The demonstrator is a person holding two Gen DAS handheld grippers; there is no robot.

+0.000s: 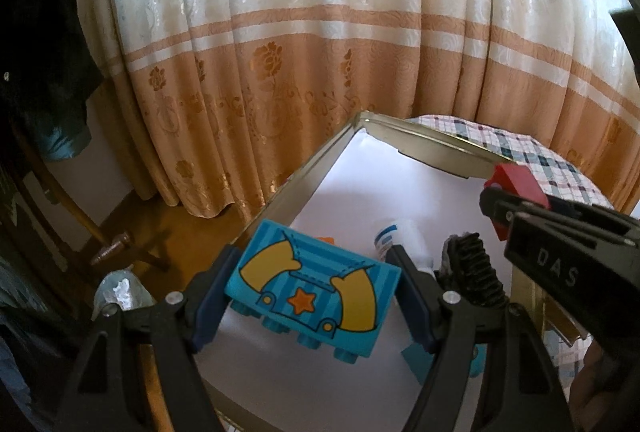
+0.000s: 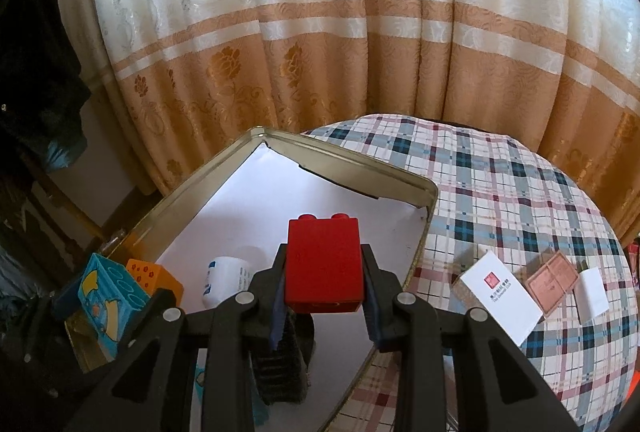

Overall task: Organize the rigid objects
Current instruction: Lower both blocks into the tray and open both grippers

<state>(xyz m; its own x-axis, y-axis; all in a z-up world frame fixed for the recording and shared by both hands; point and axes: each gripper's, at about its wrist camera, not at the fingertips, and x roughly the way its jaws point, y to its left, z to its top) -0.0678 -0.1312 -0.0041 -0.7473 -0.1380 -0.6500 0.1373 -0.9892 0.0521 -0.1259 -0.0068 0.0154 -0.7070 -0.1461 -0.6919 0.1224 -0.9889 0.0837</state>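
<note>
Cards point(image 2: 498, 296) on tablecloth point(image 2: 500, 192) show rightside only.

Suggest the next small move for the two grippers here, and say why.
Probably lower the right gripper and open its jaws to set the red block on the bare white floor of the metal tin. Both blocks already hang over the tin, and the left gripper holding the blue block has less free floor below.
</note>
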